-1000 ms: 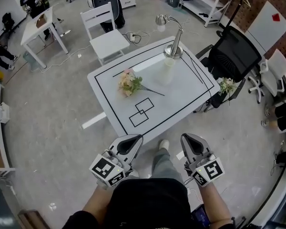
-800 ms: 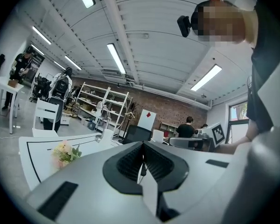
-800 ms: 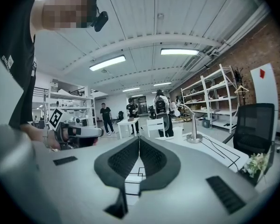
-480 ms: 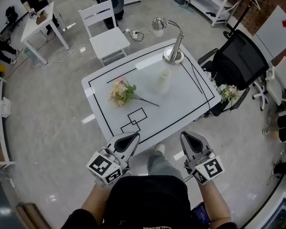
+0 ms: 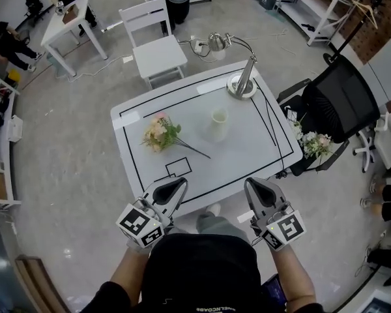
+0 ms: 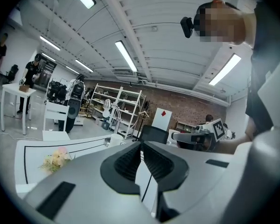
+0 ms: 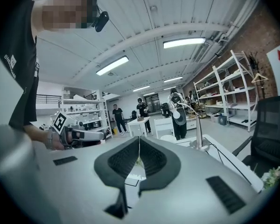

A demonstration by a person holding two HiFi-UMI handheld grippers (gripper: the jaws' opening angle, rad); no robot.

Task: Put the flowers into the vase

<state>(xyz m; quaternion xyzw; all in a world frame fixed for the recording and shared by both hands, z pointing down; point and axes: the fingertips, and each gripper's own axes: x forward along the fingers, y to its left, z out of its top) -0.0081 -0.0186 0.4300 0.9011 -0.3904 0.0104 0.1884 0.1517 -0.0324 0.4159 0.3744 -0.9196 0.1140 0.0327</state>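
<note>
Left gripper (image 5: 177, 184), right gripper (image 5: 252, 184): jaws pressed together, empty, at the near edge of the table (image 5: 247, 150). Flowers (image 5: 158, 134): lying flat, ahead of left gripper, well apart; vase (image 5: 218, 124) upright beside them. Table edge is closer to both grippers than a second ago.

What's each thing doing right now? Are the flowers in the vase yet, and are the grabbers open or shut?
flowers: lying sideways on the table
vase: upright, empty
desk lamp: standing upright
left gripper: shut, holding nothing
right gripper: shut, holding nothing
other flowers: on the black office chair
</note>
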